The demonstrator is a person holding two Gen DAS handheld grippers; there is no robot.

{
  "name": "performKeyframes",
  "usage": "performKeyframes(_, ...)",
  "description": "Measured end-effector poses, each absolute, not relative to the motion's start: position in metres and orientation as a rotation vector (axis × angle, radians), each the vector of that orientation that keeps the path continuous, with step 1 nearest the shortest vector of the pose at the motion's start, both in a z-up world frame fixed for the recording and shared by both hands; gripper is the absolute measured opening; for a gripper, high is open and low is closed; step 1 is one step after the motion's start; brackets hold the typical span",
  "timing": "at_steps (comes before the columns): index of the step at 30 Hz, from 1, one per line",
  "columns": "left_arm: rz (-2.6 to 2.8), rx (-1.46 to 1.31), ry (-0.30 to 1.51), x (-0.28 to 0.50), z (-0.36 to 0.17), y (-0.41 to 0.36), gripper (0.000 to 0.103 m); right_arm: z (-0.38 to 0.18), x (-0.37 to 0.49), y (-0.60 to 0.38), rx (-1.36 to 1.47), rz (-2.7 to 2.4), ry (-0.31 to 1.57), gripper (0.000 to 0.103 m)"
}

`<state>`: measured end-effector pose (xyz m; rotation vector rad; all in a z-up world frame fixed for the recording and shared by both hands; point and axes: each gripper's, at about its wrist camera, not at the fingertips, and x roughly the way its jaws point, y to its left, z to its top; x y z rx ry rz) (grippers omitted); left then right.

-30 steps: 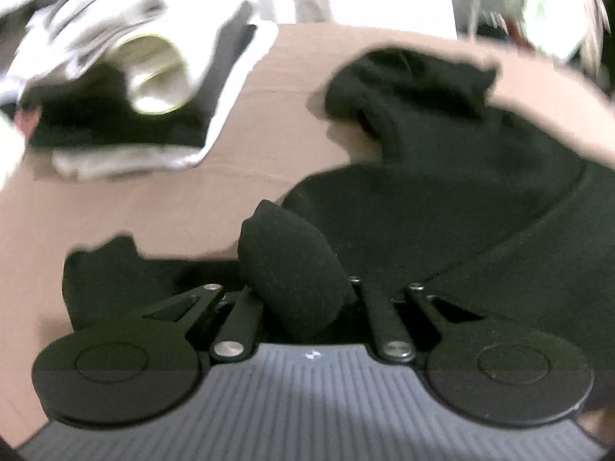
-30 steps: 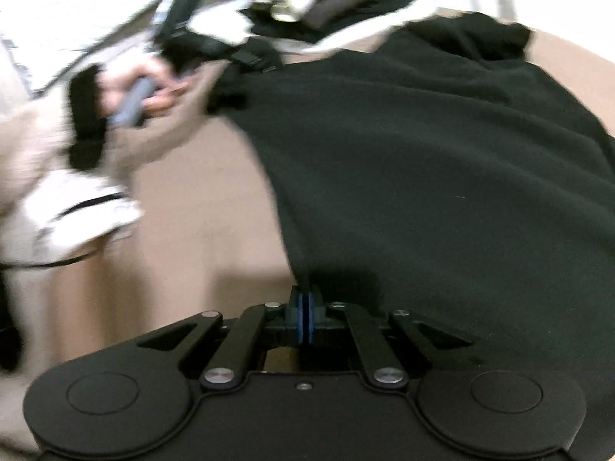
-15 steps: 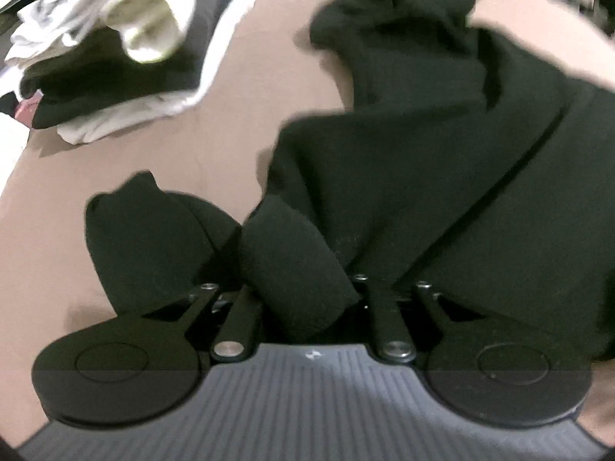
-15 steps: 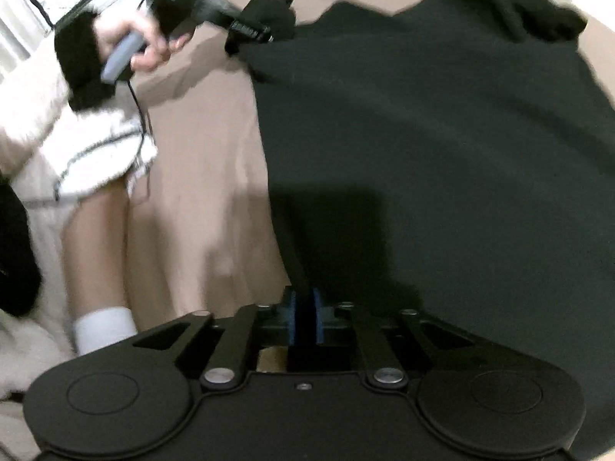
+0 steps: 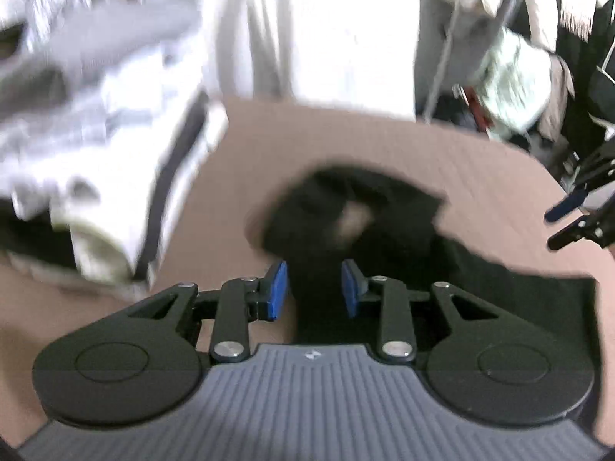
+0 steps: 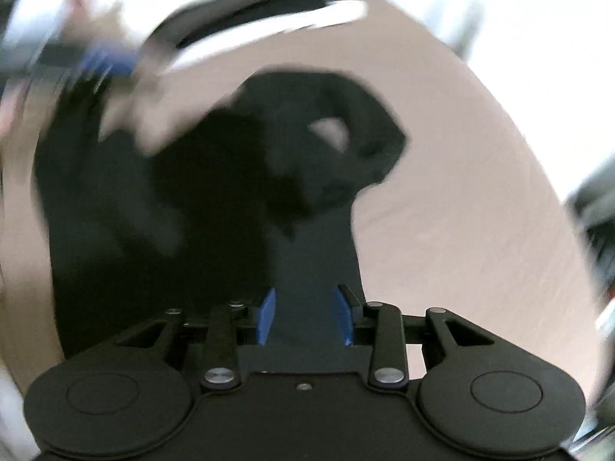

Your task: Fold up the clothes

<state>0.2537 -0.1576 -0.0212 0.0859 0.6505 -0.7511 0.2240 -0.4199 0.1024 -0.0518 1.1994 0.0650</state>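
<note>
The black garment [image 5: 384,238] lies crumpled on the tan bed surface [image 5: 346,134], bunched into a dark heap with a small gap in its folds through which the tan shows; in the right wrist view the same black garment [image 6: 230,192] spreads from the middle toward the left, with a loop of fabric at its upper end. The left gripper [image 5: 315,288] is above the near edge of the cloth, its jaws opening — the blue pads [image 5: 277,288] stand apart with dark fabric seen between them, and no pad presses on it. The right gripper [image 6: 305,319] is likewise opening: its blue pads [image 6: 267,319] are spread, and black cloth fills the gap between them, though the blur does not let me say whether any fold hangs from a pad or merely lies below. In the left wrist view, to the left of the garment, a pile of white and grey clothes [image 5: 96,153] rests on the tan surface, well apart from the black heap. Beyond the far edge hang pale curtains [image 5: 326,30], and at the far right sit a pale bundle [image 5: 511,88] and dark clutter, too smeared to name. The right wrist view is heavily blurred at its edges.
</note>
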Motion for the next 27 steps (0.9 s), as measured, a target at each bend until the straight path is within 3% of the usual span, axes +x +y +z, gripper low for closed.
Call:
performKeyframes(4, -0.769, 0.034, 0.777, 0.283, -0.081, -0.172, 0.04, 0.089, 0.246, -0.471, 0.364, 0.002, 1.069, 0.052)
performKeyframes(8, -0.806, 0.096, 0.845, 0.295, -0.113, -0.191, 0.043, 0.065, 0.27, -0.501, 0.556, -0.078, 1.025, 0.053)
performKeyframes(10, -0.851, 0.071, 0.837, 0.297, -0.12, -0.195, 0.061, 0.053, 0.287, -0.512, 0.583, -0.121, 1.012, 0.054)
performKeyframes(14, -0.884, 0.115, 0.885, 0.292, -0.129, -0.206, 0.062, 0.014, 0.313, -0.541, 0.803, -0.158, 1.021, 0.066)
performKeyframes(19, -0.896, 0.055, 0.893, 0.295, -0.127, -0.201, 0.066, -0.032, 0.332, -0.552, 1.016, -0.256, 0.981, 0.066)
performKeyframes(20, -0.901, 0.031, 0.898, 0.298, -0.129, -0.2, 0.068, -0.036, 0.338, -0.55, 0.998, -0.25, 0.964, 0.062)
performKeyframes(22, -0.905, 0.014, 0.904, 0.3, -0.133, -0.199, 0.068, -0.038, 0.354, -0.537, 0.904, -0.212, 0.964, 0.01)
performKeyframes(27, -0.911, -0.001, 0.892, 0.299, -0.133, -0.195, 0.068, 0.031, 0.363, -0.511, 0.559, -0.194, 0.783, 0.008)
